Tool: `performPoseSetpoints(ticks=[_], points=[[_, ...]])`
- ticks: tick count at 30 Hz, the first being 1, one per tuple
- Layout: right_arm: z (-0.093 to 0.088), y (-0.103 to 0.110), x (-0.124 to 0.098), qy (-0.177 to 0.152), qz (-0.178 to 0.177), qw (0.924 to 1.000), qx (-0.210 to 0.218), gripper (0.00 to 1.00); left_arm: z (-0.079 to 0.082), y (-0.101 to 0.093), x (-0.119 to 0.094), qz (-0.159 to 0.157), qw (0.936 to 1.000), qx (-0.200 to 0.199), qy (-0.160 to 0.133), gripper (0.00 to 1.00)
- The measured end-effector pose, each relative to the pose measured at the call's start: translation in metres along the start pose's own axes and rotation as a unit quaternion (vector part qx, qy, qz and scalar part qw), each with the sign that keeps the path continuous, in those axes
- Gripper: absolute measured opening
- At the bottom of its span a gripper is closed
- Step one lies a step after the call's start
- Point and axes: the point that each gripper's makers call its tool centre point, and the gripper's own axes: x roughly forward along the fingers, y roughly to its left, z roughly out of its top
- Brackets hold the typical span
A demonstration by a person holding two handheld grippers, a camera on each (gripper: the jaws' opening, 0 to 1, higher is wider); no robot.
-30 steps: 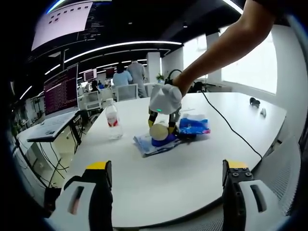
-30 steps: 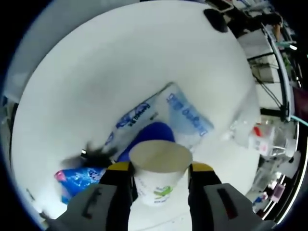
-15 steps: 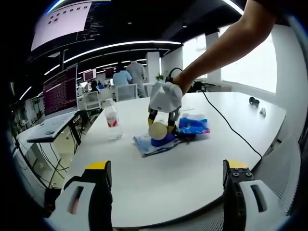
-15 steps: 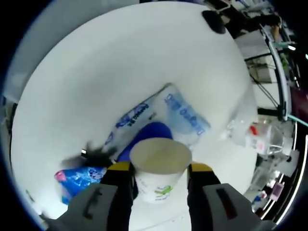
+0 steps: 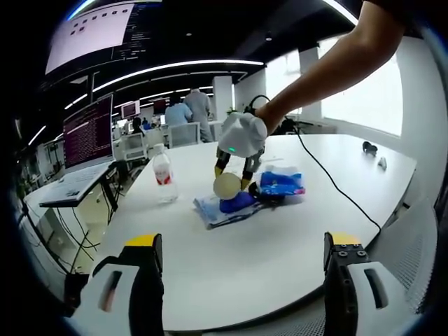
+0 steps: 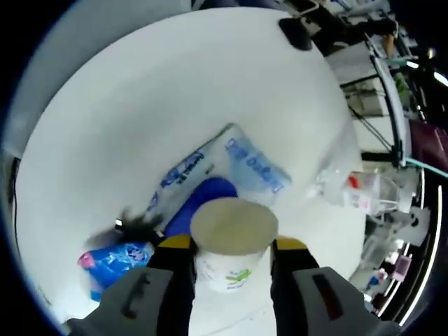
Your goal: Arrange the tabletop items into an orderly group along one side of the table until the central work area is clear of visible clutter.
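Right gripper (image 6: 229, 246) fingers closed on a white paper cup (image 6: 233, 239), gripping it at both sides, open mouth facing away from the camera. In the left gripper view the cup (image 5: 227, 185) is held just above a blue object (image 5: 236, 202) lying on a clear plastic pack (image 5: 218, 211) with blue print. A blue snack bag (image 5: 281, 182) sits just beside these. A water bottle (image 5: 163, 175) stands upright, apart from the group, on the white counter (image 5: 280, 245). Left gripper (image 5: 241, 269) fingers spread wide apart, holding nothing, low over the counter's near edge.
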Motion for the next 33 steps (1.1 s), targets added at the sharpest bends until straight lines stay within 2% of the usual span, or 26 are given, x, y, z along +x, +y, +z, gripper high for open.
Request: performPoseSetpoints(ticks=[3, 11, 16, 19, 23, 26, 33], points=[[0.002, -0.007, -0.004, -0.013, -0.012, 0.9994, 0.03, 0.38, 0.0, 0.0, 0.0, -0.001, 1.0, 0.0, 0.0, 0.96], [0.001, -0.008, -0.005, -0.022, -0.023, 0.9979, 0.057, 0.37, 0.0, 0.0, 0.0, -0.001, 1.0, -0.001, 0.0, 0.96], [0.003, -0.015, -0.009, -0.041, -0.037, 0.9932, 0.103, 0.37, 0.0, 0.001, 0.0, 0.001, 1.0, -0.002, 0.0, 0.96], [0.006, -0.019, -0.011, -0.06, -0.045, 0.9871, 0.141, 0.37, 0.0, 0.0, 0.0, 0.0, 1.0, -0.002, -0.001, 0.96], [0.007, -0.022, -0.014, -0.073, -0.052, 0.981, 0.172, 0.37, 0.0, -0.001, 0.0, -0.004, 1.0, -0.003, -0.002, 0.96], [0.006, -0.023, -0.013, -0.087, -0.055, 0.9719, 0.212, 0.37, 0.0, -0.001, 0.001, -0.005, 1.0, -0.003, -0.001, 0.97], [0.005, -0.028, -0.017, -0.127, -0.069, 0.9413, 0.305, 0.37, 0.001, -0.002, 0.001, -0.006, 1.0, -0.002, -0.001, 0.97]])
